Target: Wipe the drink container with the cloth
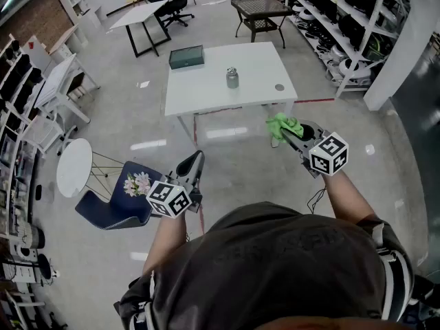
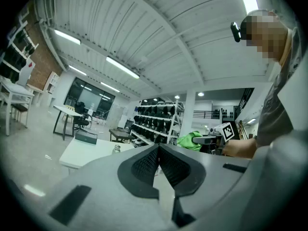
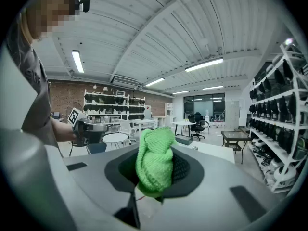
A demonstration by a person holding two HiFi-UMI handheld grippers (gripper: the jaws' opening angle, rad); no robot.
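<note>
A small silver drink container stands upright near the middle of a white table, well ahead of both hands; it shows tiny in the left gripper view. My right gripper is shut on a bunched green cloth, which fills its jaws in the right gripper view. That cloth also shows in the left gripper view. My left gripper is held level over the floor, shut with nothing between its pads. Both grippers are short of the table.
A dark green box sits on the table's far left corner and a small round lid near its right edge. A blue floral chair and round white table stand at left. Shelving racks line the right.
</note>
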